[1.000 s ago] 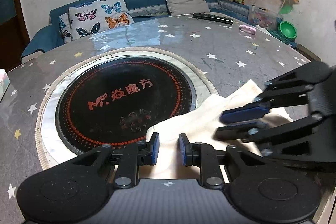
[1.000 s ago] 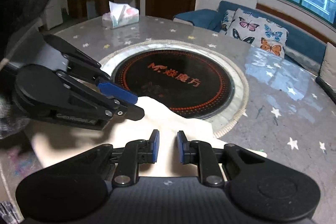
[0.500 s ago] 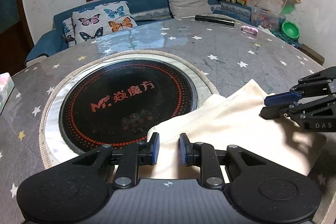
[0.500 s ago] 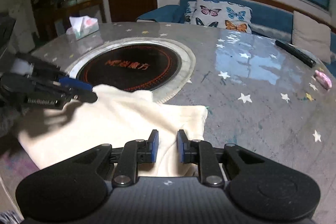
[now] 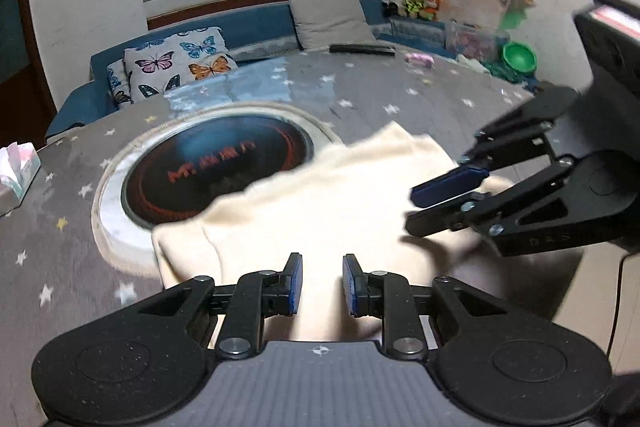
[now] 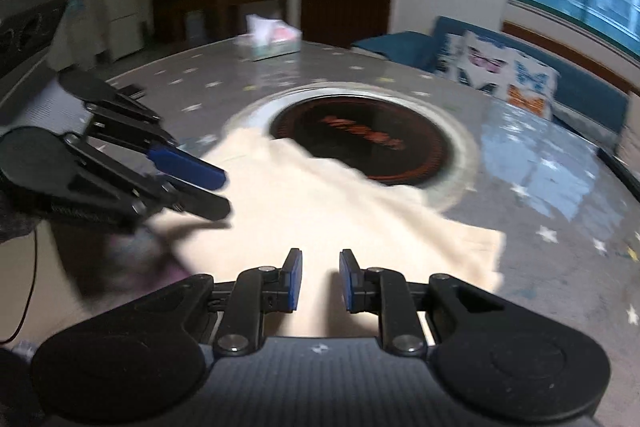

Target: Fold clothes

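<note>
A cream garment lies flat on the round table, partly over the black hotplate; it also shows in the right wrist view. My left gripper is open and empty, just above the garment's near edge. My right gripper is open and empty over the garment's near part. The right gripper shows at the right of the left wrist view, above the cloth. The left gripper shows at the left of the right wrist view, above the cloth. Both views are motion-blurred.
The grey star-patterned tabletop holds a tissue box at far left, a black remote and a small pink item at the back. A blue sofa with butterfly cushions stands behind.
Both grippers have pulled back and risen. The right gripper has swung left again, close to the left one over the cloth. Both stay open and empty.
</note>
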The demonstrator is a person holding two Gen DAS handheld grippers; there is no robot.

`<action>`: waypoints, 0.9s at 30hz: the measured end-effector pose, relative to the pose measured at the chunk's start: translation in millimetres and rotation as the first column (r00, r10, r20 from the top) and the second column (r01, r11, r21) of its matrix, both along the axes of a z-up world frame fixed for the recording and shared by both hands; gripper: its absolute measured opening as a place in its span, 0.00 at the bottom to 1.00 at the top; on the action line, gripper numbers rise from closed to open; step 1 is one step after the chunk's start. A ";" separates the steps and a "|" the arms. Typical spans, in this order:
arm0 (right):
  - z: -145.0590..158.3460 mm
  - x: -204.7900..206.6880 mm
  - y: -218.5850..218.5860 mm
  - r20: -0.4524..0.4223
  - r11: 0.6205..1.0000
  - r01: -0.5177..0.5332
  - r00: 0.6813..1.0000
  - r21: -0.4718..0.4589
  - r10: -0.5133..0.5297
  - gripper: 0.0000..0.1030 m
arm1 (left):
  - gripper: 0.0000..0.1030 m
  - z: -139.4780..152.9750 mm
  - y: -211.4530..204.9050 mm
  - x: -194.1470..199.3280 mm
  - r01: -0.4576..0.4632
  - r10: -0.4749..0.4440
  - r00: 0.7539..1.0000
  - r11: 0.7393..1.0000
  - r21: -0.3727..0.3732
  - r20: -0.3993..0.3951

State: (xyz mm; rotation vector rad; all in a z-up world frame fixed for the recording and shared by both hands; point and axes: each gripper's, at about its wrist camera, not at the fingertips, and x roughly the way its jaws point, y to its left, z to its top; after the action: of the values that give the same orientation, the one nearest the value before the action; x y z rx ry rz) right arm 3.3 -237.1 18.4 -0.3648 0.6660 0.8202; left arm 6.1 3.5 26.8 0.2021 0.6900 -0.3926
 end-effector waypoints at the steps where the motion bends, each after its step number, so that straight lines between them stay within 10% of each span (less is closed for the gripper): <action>1: -2.3 -5.7 4.5 0.000 1.000 -0.021 1.000 -0.009 0.021 0.18 | 0.24 -1.2 0.8 -2.3 -0.003 0.003 1.000 1.000 -0.002 -0.002; 27: -2.9 -13.8 -56.3 -0.082 0.991 0.136 0.987 -0.011 -0.136 0.15 | 0.24 -12.0 41.7 -13.6 -0.111 0.108 0.993 0.992 -0.059 -0.057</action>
State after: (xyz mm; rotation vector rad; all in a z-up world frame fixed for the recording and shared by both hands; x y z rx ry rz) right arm -10.5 -293.4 15.5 -0.2880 0.7620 0.7064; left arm -7.5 45.2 14.8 0.0949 0.7377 -0.3150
